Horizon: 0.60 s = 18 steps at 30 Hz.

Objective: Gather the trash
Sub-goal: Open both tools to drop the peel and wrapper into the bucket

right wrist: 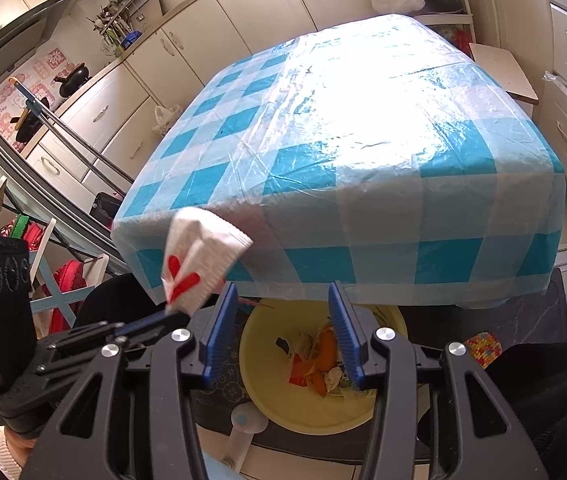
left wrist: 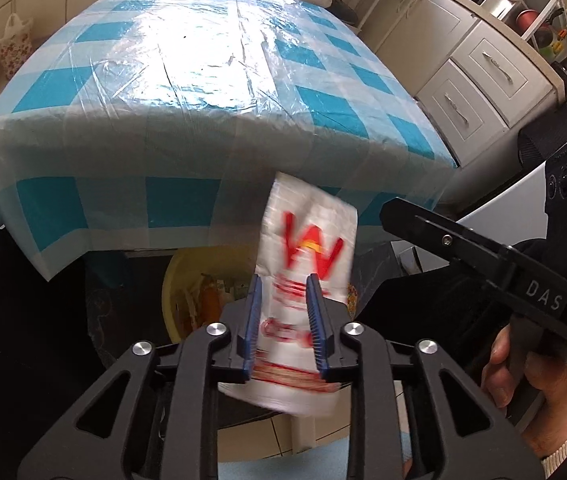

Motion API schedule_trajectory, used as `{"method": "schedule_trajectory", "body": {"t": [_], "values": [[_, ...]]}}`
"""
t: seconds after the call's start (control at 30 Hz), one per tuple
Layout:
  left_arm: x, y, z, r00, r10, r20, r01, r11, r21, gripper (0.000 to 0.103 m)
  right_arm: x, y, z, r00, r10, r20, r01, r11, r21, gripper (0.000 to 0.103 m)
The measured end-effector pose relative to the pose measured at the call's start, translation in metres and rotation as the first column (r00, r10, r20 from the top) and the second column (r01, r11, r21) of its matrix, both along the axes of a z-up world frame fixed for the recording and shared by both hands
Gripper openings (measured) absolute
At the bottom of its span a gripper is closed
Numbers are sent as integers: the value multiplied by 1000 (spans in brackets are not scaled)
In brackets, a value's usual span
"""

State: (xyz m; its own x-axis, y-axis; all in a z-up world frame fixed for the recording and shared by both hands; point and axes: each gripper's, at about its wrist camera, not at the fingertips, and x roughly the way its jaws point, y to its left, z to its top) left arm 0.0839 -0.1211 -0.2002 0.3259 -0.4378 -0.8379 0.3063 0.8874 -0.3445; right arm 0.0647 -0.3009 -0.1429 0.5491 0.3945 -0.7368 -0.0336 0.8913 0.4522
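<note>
A white cup (left wrist: 303,264) is seen blurred between the parted left gripper (left wrist: 283,308), while the right gripper (right wrist: 283,320) is held open and empty over a yellow bowl (right wrist: 267,396).

left wrist: down-forward, close | right wrist: same | shared: table (left wrist: 219,80), yellow bin (right wrist: 267,392)

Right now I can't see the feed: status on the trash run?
Left gripper around white wrapper, grip unclear. Right gripper open, empty, above yellow bin. Nothing blocking.
</note>
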Motion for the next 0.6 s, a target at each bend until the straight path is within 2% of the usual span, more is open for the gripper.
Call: {"method": "schedule_trajectory", "body": {"t": [0.07, 0.13, 0.33, 0.47, 0.6], "values": [[0, 1, 1, 1000, 15, 11, -15, 1000, 0, 42, 0, -1, 0, 1000, -6, 1, 6, 1000, 3, 53], [-1, 4, 4, 999, 34, 37, -34, 999, 6, 52, 1, -1, 0, 1000, -11, -2, 11, 1000, 8, 56], [-1, 8, 16, 991, 74, 112, -77, 997, 28, 72, 2, -4, 0, 999, -33, -5, 33, 999, 1, 70], [3, 17, 17, 987, 114, 113, -116, 993, 15, 76, 1, -12, 6, 998, -67, 18, 67, 998, 3, 73], [8, 24, 12, 986, 146, 86, -147, 989, 8, 76, -4, -32, 17, 985, -158, 72, 156, 987, 30, 78]]}}
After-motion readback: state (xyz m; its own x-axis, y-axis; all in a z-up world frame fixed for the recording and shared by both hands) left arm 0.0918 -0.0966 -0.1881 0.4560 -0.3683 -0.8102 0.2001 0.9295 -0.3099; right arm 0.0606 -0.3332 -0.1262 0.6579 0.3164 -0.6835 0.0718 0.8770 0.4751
